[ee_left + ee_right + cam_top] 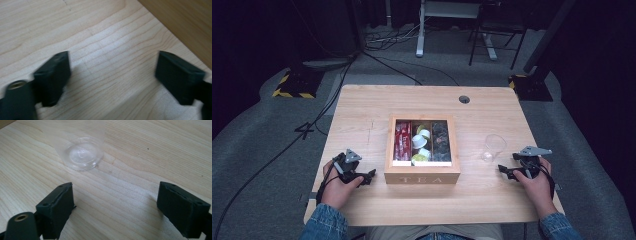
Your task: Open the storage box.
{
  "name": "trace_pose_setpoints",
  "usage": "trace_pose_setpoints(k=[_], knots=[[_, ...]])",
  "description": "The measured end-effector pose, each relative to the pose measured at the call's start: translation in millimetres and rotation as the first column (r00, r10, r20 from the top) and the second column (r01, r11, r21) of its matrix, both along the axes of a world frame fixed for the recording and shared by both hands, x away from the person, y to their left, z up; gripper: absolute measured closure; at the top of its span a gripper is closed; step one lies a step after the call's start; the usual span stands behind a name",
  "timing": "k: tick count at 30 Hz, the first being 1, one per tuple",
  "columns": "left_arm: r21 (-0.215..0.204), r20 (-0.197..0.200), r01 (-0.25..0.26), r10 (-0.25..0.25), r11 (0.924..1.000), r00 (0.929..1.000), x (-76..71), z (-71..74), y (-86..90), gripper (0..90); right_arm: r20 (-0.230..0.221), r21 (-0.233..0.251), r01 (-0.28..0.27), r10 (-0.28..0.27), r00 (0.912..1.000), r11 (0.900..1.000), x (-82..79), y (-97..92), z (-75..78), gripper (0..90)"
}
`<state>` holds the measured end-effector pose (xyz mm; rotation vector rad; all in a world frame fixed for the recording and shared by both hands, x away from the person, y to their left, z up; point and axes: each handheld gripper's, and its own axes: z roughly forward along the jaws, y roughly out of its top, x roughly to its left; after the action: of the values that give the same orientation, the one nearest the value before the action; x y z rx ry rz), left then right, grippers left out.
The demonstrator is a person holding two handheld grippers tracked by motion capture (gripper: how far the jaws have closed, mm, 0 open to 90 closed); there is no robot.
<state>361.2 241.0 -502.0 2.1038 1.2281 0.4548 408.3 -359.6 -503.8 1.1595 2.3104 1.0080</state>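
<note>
opening stance: left gripper and right gripper rest on the table, jaws wide and empty, flanking the tea box; clear cup stands just ahead of the right gripper, probably the next reach.

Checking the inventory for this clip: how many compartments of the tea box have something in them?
3. In the light wooden tea box, the left compartment holds red packets, the middle one white and yellow capsules, the right one dark items. Items underneath may be hidden.
</note>
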Motion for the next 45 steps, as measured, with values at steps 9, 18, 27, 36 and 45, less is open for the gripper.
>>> trace_pose_setpoints(k=[9,18,27,36,45], knots=[[0.019,-0.04,0.01,-0.009,0.9998,0.9992,-4.1,16.5,0.3,19.0,0.001,0.003,-0.002,0.002,1.0,1.0,-0.3,0.1,-0.1,14.4],[0.013,-0.02,0.049,-0.049,0.9987,0.9986,-17.2,44.3,-6.5,23.0,0.001,0.003,-0.003,0.003,1.0,1.0,-0.8,0.1,-0.1,14.6],[0.0,0.013,0.089,-0.089,0.996,0.996,-28.8,66.9,-16.3,23.2,0.001,0.003,-0.003,0.003,1.0,1.0,-0.7,0.0,-0.1,14.6],[0.003,0.013,0.199,-0.199,0.98,0.9799,-41.4,78.4,-38.5,22.8,0.001,0.004,-0.004,0.004,1.0,1.0,-0.8,0.0,-0.1,14.7],[0.007,-0.005,0.242,-0.242,0.9702,0.9702,-41.1,68.6,-53.1,28.8,0.0,0.004,-0.004,0.004,1.0,1.0,-0.8,0.0,-0.1,14.8]])
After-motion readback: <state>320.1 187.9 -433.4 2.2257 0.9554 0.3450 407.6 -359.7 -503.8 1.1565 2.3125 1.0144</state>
